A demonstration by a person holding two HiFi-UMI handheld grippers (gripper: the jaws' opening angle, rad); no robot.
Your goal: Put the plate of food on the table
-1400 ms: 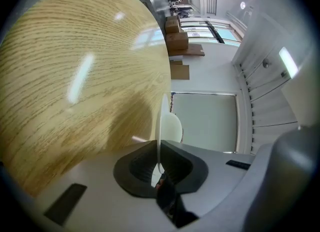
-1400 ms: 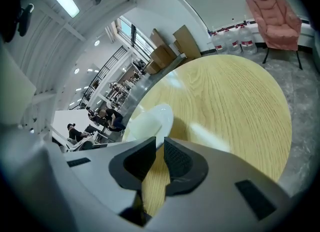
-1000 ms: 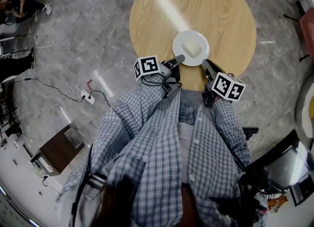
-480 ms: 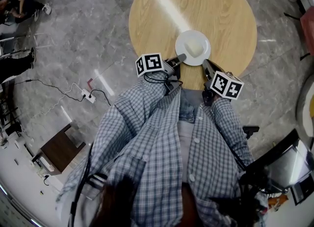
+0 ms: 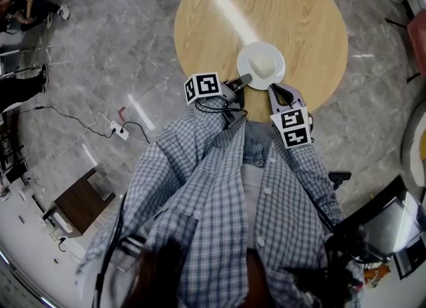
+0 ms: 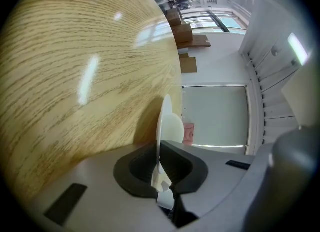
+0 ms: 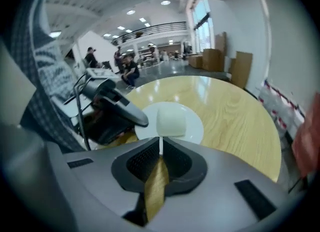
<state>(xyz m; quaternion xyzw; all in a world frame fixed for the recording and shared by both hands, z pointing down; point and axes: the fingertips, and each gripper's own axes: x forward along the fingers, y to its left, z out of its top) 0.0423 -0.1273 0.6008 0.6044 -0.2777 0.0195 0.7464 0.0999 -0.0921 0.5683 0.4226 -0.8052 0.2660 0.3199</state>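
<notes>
Right claw (image 5: 271,88) swung inward; it and left claw (image 5: 245,78) clamp the level plate (image 5: 261,64) by its rim.

Items on grey marble floor (image 5: 100,47).
White power strip (image 5: 120,131) with trailing black cable (image 5: 66,115); dark brown low cabinet (image 5: 78,205) standing apart.

The plate (image 5: 249,57) in the left gripper (image 5: 244,79) is white, its food (image 5: 263,66) pale cream. The table (image 5: 266,7) beyond shows blond wood-grain.
</notes>
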